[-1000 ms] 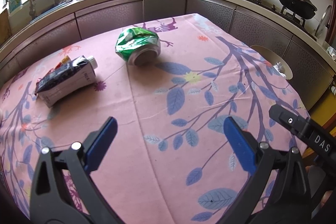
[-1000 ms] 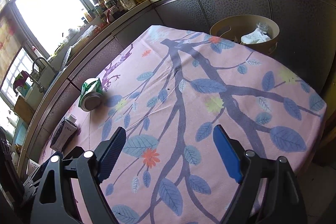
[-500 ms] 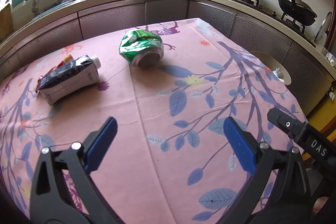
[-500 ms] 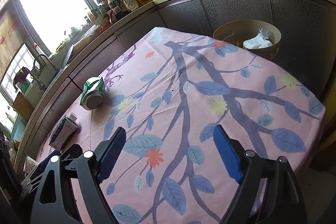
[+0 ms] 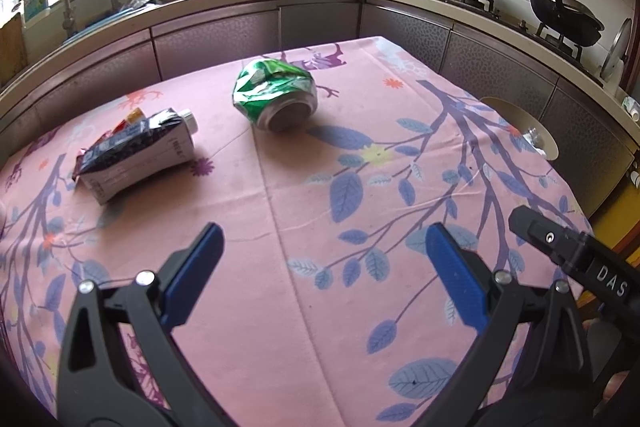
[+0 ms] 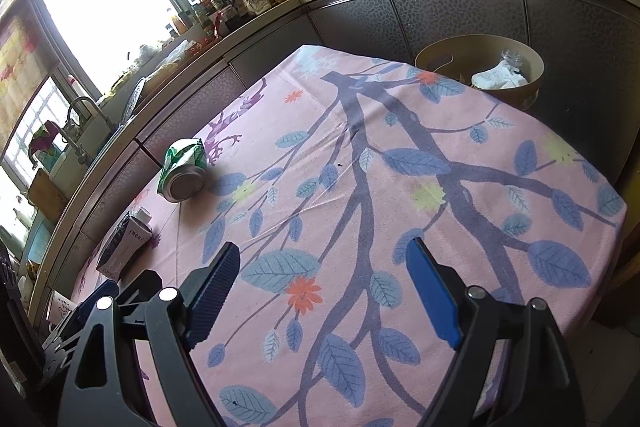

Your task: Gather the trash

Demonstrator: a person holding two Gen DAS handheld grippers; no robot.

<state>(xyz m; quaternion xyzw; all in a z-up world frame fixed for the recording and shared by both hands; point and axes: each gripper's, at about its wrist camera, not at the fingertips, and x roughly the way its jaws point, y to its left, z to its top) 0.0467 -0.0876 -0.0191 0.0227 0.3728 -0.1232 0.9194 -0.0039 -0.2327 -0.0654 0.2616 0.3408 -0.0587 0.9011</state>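
While my jaws gape empty, the crushed can (image 5: 275, 95) and carton (image 5: 138, 153) lie ahead-left; only my right view shows the bin (image 6: 480, 73).

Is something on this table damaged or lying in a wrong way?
Yes. The green can is crushed and lies on its side on the tablecloth. The carton beside it, apart, is squashed and lies flat.

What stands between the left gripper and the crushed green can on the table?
Nothing visible. Only bare pink tablecloth lies between the open left gripper and the crushed green can. The flattened carton lies off to the left of that path, apart from the can.
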